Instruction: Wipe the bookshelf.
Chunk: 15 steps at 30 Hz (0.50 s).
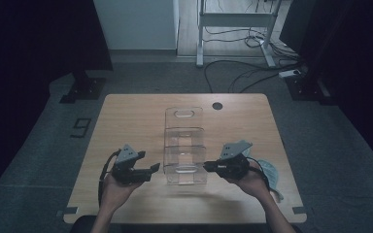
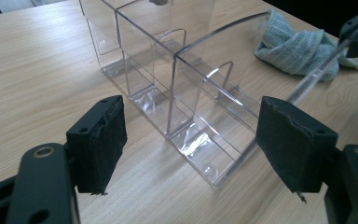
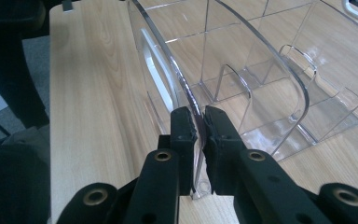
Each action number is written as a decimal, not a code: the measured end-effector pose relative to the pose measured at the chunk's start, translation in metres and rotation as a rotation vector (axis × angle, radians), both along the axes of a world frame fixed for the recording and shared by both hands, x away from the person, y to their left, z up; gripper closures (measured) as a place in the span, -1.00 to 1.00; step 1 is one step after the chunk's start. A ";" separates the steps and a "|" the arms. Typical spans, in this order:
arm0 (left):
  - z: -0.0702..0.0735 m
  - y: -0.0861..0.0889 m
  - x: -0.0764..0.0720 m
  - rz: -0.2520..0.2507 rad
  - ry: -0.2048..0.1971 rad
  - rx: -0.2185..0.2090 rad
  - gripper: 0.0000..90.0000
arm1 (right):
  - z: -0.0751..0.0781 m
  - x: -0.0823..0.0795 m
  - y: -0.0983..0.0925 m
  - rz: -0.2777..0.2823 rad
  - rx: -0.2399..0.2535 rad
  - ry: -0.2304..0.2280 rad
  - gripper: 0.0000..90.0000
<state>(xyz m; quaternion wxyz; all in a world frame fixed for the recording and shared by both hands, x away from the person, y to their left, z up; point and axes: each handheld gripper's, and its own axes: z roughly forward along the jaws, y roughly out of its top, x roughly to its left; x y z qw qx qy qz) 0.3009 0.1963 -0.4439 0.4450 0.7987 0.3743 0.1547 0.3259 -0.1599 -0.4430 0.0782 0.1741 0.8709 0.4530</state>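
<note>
On the counter (image 1: 126,116), mid-board: clear plastic organizer (image 1: 185,145), long axis running away from the person, dividers upright, every compartment bare.
Right tool (image 3: 200,122): clamped on the organizer's near end wall, pads pinching the thin clear edge from both sides; seen from above at (image 1: 208,166), nose pointing in at the organizer's near right corner.
Why that hold: probably a pinch on a thin wall for lack of any handle or solid rim at that corner; enough to steady or drag, looks weak for lifting alone.
Left tool (image 2: 191,140): jaws wide apart, nothing between the pads, aimed at the organizer's near corner from the other side; from above at (image 1: 155,168), just beside the near left corner, apart from it.
Why there: looks lined up for a matching grip on the opposite side, for a two-handed move.
Around: crumpled pale cloth (image 2: 296,46) on the counter just beyond the right hand, near the right edge; small dark round hole (image 1: 217,106) at the far side.
In the way: nothing between left tool and wall; cloth close to the right side, a snag risk on any slide that way.
Beyond the counter: cables and a desk frame on the floor, well apart.
</note>
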 end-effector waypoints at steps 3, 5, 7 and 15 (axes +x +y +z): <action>-0.001 -0.002 -0.001 -0.017 0.004 0.007 -0.46 | 0.000 0.001 0.001 -0.019 -0.001 -0.009 0.82; -0.001 -0.004 -0.002 -0.024 0.003 0.013 -0.46 | 0.000 0.001 0.001 -0.032 -0.001 -0.010 0.83; 0.000 -0.006 -0.003 -0.033 0.003 0.017 -0.46 | -0.001 0.001 0.003 -0.040 0.002 -0.012 0.84; -0.002 -0.012 -0.003 -0.041 0.004 0.032 -0.46 | -0.001 -0.002 0.016 -0.019 0.004 -0.016 0.92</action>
